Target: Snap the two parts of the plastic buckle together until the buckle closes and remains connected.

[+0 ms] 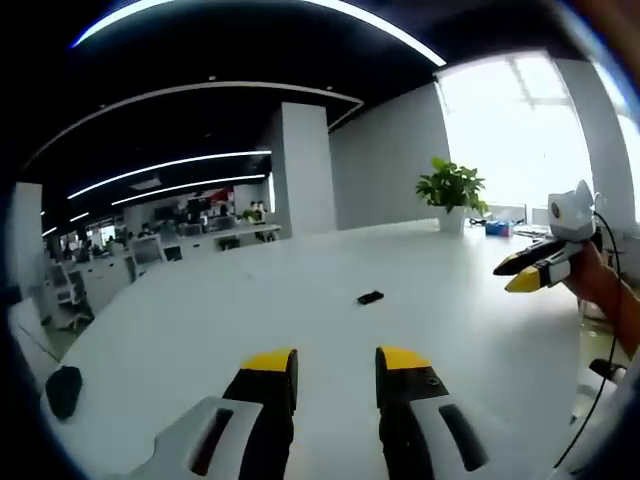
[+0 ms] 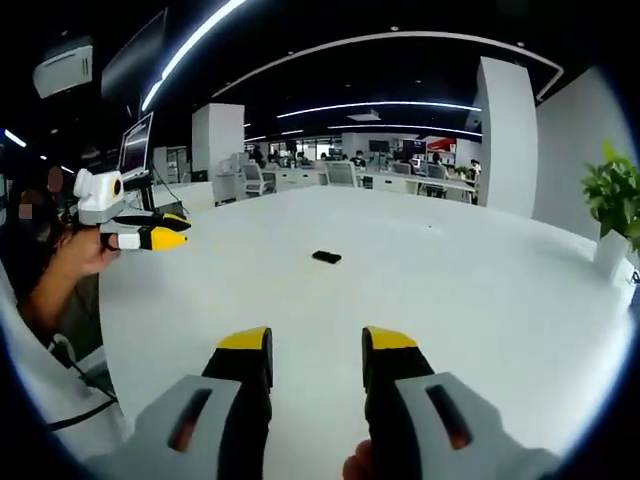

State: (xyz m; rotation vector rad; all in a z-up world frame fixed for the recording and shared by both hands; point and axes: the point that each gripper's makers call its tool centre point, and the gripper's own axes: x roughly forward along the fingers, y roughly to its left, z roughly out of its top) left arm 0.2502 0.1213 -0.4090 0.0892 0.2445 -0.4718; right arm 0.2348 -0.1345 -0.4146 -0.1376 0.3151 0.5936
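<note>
Buckle: a small dark piece lying alone mid-table, well ahead of both tongs; too small to tell whether it is one part or two.
Left tongs: spread, holding nothing.
Right tongs: spread, holding nothing.
Progress: seemingly at the start; buckle untouched, grasping and snapping still left.
Background: potted plant at the table's far edge.

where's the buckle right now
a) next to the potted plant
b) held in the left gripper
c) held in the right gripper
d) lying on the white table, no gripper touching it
d: the buckle lies alone on the table, ahead of the open, empty left gripper and right gripper, well apart from the plant.
</note>
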